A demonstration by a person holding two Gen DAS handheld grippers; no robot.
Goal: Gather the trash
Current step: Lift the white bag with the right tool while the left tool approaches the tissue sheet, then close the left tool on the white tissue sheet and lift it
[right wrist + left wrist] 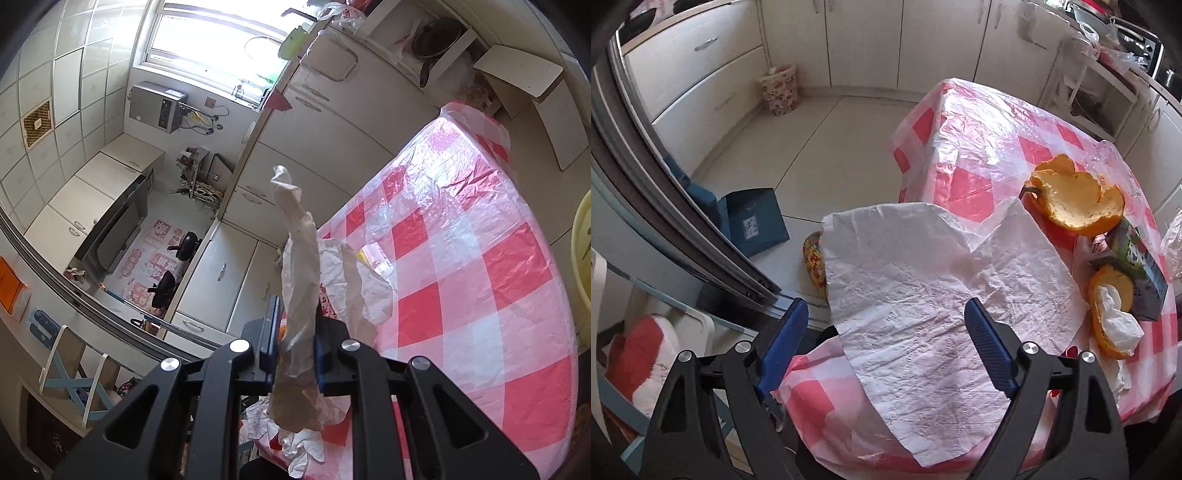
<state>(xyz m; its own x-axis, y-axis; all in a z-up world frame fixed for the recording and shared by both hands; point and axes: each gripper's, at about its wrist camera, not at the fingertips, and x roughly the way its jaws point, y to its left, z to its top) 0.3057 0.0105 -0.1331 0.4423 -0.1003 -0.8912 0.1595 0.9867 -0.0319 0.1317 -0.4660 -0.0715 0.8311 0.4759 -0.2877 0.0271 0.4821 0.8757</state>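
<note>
Reaching with the left gripper [886,325], its jaws spread wide and empty over the paper towel [923,295], we risk dragging it off the table [979,147], since the sheet overhangs the edge. Our right gripper [295,354] is clenched on a twisted plastic bag [299,295]; the thin film could slip loose. Orange peels [1082,199] lie beside the towel.

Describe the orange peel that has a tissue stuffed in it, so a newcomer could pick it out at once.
Start at the table under the red-and-white checked plastic cloth. Along its right side, past the big white paper sheet, a green carton lies flat. The orange peel sits against the carton's near side; unlike the empty peel cup farther back, it holds a crumpled white tissue.
</note>
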